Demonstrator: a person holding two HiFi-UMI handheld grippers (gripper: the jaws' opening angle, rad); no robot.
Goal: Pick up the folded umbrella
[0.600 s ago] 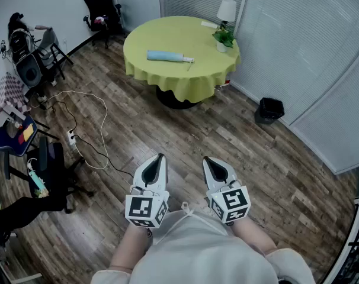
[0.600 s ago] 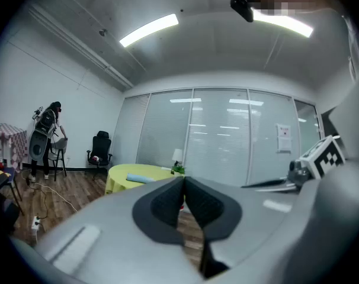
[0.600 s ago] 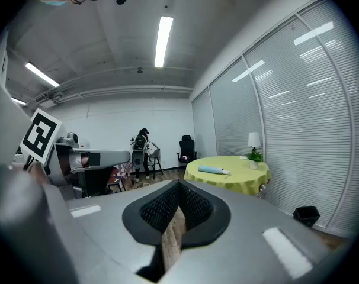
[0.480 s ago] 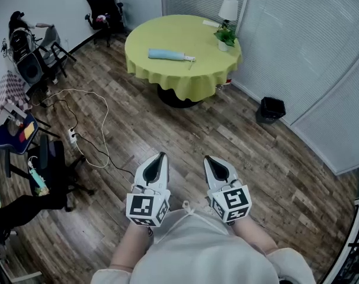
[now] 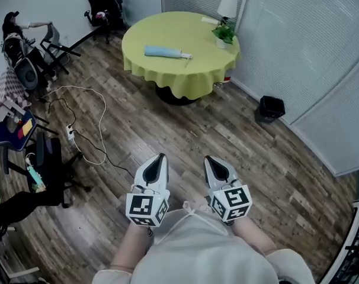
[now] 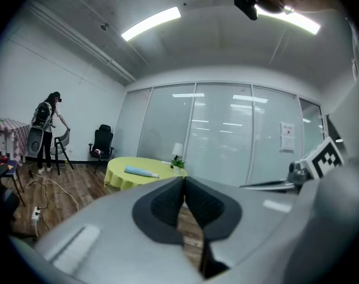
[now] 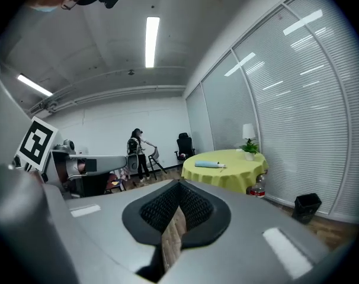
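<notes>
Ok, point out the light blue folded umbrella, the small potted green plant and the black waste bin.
light blue folded umbrella (image 5: 163,52): head view, middle of canopy.
small potted green plant (image 5: 224,34): head view, its leaves.
black waste bin (image 5: 271,108): head view, its top.

Cloth (image 5: 167,28) on the table, upper centre: yellow-green. Umbrella (image 5: 163,52): light blue. Plant (image 5: 224,34): green. Lamp (image 5: 227,7): white. Floor (image 5: 227,135): brown wood planks. Bin (image 5: 270,109), right: black. Left gripper (image 5: 160,157) and right gripper (image 5: 207,158), lower centre: grey, black-and-white square markers.
</notes>
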